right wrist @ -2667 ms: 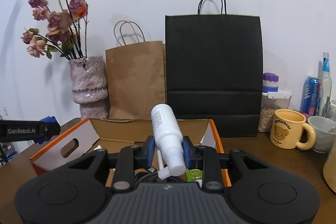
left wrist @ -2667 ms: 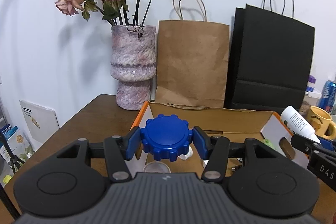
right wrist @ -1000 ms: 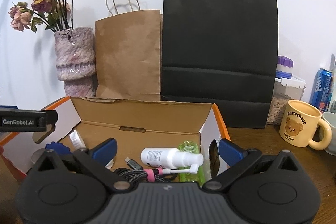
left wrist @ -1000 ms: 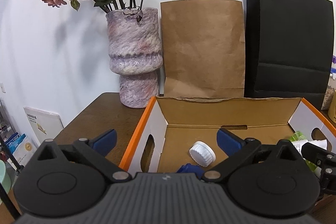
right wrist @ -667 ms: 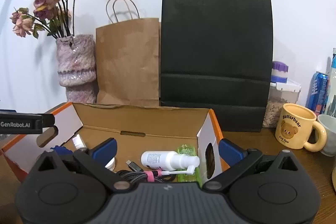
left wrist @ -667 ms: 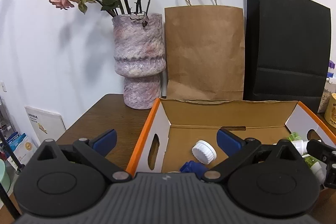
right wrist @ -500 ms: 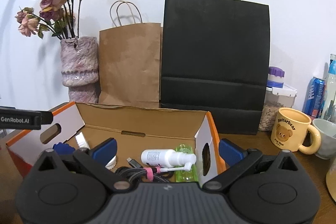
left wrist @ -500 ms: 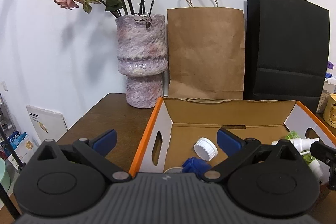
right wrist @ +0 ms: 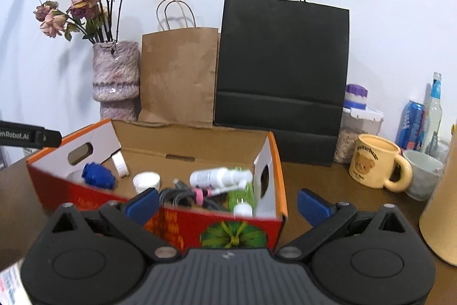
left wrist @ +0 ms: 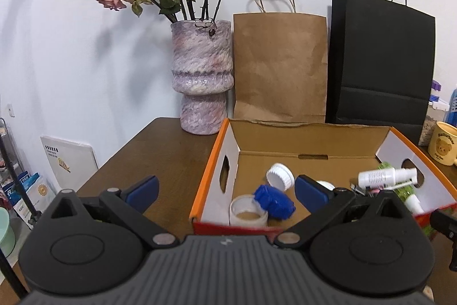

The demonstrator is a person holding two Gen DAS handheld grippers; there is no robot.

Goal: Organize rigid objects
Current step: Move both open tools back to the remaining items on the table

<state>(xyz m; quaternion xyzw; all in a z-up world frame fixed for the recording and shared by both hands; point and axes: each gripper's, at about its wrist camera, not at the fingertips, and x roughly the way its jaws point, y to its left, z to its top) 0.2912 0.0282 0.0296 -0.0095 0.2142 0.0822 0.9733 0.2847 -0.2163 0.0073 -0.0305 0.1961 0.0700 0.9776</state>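
Both grippers empty, jaws spread wide, near the cardboard box (right wrist: 274, 162) on the desk (left wrist: 160, 150).
Left gripper (left wrist: 225, 189), right gripper (right wrist: 227, 200); blue cap (left wrist: 274, 200) and spray bottle (right wrist: 217, 176) lie inside. Risk: a low jaw could clip the box wall and shove it.

Spray bottle (right wrist: 212, 177) in box (right wrist: 182, 222)

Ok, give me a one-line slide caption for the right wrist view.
Open right gripper before the cardboard box holding a white spray bottle, blue cap and coiled cable.
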